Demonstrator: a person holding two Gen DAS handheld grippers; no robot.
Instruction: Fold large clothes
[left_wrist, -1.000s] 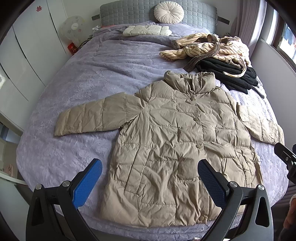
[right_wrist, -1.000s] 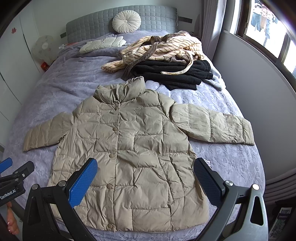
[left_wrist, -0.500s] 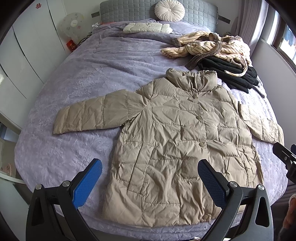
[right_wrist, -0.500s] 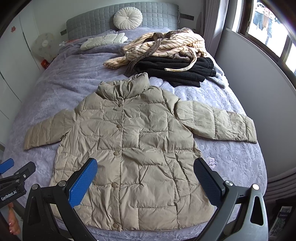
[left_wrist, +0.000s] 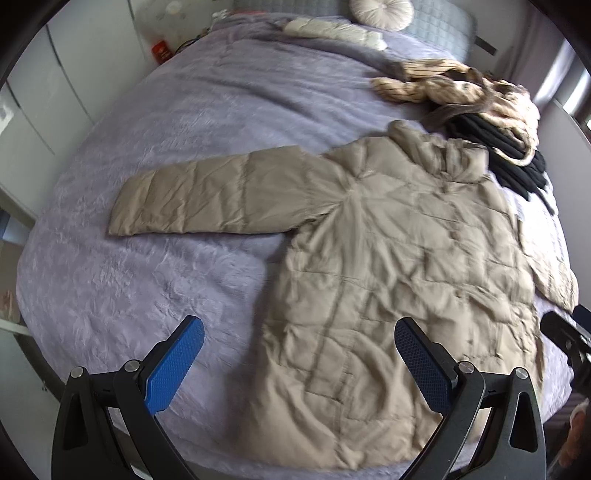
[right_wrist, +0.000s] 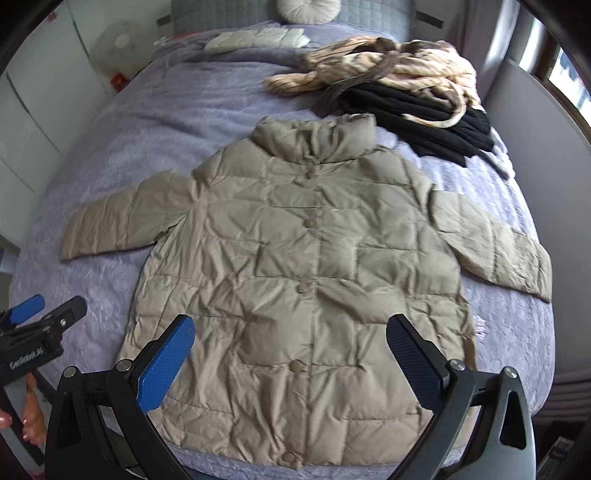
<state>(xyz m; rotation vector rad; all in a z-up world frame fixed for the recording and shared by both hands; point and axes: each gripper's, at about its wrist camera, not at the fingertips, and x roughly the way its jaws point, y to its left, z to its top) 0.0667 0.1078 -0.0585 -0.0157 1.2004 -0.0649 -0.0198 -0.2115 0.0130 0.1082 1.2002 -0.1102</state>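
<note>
A beige quilted puffer jacket lies flat, buttoned, front up on the purple bedspread, sleeves spread to both sides, collar toward the headboard. It also shows in the left wrist view, with its left sleeve stretched out. My left gripper is open and empty above the jacket's lower left hem. My right gripper is open and empty above the lower front of the jacket. The left gripper also shows at the left edge of the right wrist view.
A striped cream garment lies on black clothes at the far right of the bed. A folded cream garment and a round cushion sit by the grey headboard. White wardrobes stand left; a wall stands right.
Both grippers have moved closer to the bed and lower. The left view has swung left, so the left sleeve is now more central. The jacket has not moved.
</note>
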